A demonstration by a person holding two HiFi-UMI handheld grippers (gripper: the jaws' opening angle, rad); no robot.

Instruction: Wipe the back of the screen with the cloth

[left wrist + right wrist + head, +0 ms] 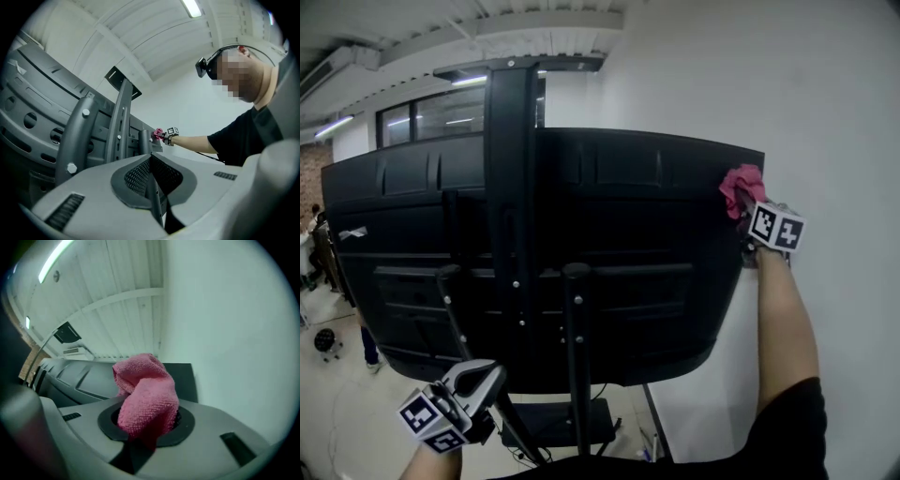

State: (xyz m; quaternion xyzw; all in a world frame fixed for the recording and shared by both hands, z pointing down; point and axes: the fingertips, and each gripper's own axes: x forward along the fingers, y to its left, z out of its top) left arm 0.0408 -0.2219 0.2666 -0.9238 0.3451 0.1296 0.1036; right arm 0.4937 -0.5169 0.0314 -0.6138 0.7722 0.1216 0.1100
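Observation:
The screen's black back (pixel 619 234) fills the head view on its stand. The pink cloth (pixel 741 187) lies against the screen's upper right corner, with my right gripper (pixel 748 212) shut on it. In the right gripper view the cloth (pixel 145 397) bunches up out of the jaws, which are shut on it, in front of the dark panel (pixel 91 376). My left gripper (pixel 478 386) hangs low at the bottom left, below the screen's lower edge. Its jaws are shut with nothing between them, as the left gripper view (pixel 151 164) shows. From there the far cloth (pixel 158 133) looks tiny.
A thick black stand post (pixel 511 187) runs down the middle of the back, with two slimmer bracket arms (pixel 574 347) below it. A white wall (pixel 834 103) stands close on the right. The stand's base and cables (pixel 567 424) are on the floor beneath.

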